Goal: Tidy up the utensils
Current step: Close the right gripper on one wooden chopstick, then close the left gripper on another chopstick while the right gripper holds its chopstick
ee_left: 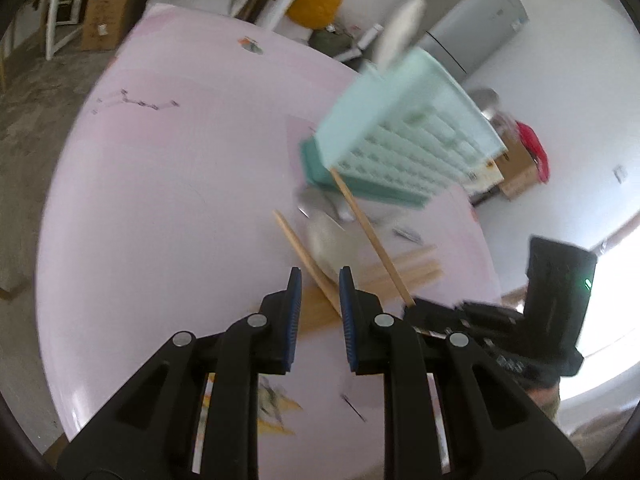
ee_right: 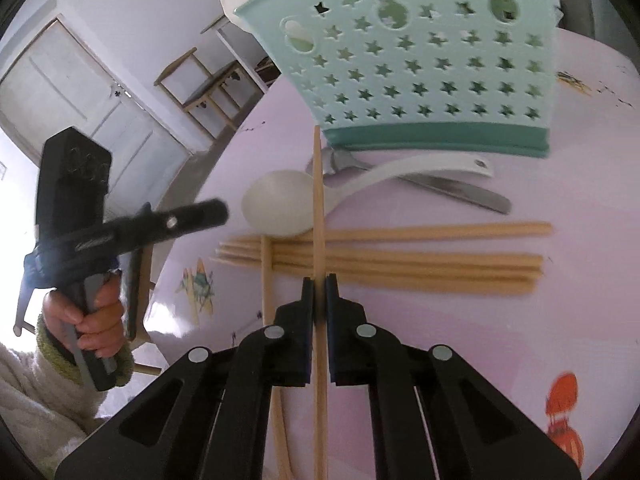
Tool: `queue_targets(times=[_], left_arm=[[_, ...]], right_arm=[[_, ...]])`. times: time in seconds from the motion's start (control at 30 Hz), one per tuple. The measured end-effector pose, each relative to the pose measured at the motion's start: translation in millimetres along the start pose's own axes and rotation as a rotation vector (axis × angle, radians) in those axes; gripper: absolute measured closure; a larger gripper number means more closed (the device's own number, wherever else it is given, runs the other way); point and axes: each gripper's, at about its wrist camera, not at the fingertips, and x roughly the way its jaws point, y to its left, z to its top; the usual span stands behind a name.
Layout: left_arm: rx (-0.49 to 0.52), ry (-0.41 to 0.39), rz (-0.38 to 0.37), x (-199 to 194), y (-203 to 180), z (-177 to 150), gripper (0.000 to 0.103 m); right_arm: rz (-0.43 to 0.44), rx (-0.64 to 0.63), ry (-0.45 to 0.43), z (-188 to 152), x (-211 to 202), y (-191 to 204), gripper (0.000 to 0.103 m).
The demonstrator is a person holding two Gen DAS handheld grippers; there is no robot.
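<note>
Right gripper (ee_right: 319,280) nearest the lens: jaws pinched tight on a single chopstick (ee_right: 319,200), gripped partway along so its far end points straight ahead toward the holder (ee_right: 420,72). Held lengthwise like that, probably so the tip can be steered up and over the holder's rim. Stick passes above the loose pile without appearing to rest on it. Just beyond the fingertips, the remaining chopsticks (ee_right: 400,258) lie in a rough bundle running crosswise on the pink table (ee_right: 480,340), with one more stick (ee_right: 265,280) lying lengthwise over their left ends. Past them, a white spoon (ee_right: 280,204), bowl nearest, handle angled away to the right; behind it a metal utensil (ee_right: 452,190), type unclear, lying flat close against the holder's base. Holder stands upright at the far side, pale green with star cut-outs and a darker band at the bottom; a white utensil shows above its rim in the left view. Left gripper (ee_left: 319,280): jaws apart, nothing between them, hovering low over the near end of the pile, angled forward and down. The person's left hand (ee_right: 94,316) is wrapped around its handle, cuff of a fleecy sleeve at the wrist. Judgement: sorting under way, most pieces not yet stowed.
</note>
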Motion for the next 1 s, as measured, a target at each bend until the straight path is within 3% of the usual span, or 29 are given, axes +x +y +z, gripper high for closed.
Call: queue_targets(times=[0.2, 0.37, 0.5, 0.77, 1.0], left_arm=[[0.032, 0.109, -0.028, 21, -28, -27, 0.085], [0.081, 0.123, 0.121, 38, -46, -31, 0.086], [0.142, 0.09, 0.254, 39, -60, -30, 0.086], [0.115, 0.109, 0.312, 23, -51, -36, 0.099], [0.149, 0.122, 0.379, 12, -41, -43, 0.098]], right_arm=[[-0.025, 0.019, -0.013, -11, -9, -7, 0.097], [-0.032, 0.016, -0.027, -12, -15, -8, 0.097], [-0.032, 0.007, -0.037, -12, -18, -8, 0.097], [-0.053, -0.014, -0.035, -22, -26, -13, 0.097], [-0.093, -0.047, 0.012, -24, -21, -16, 0.095]])
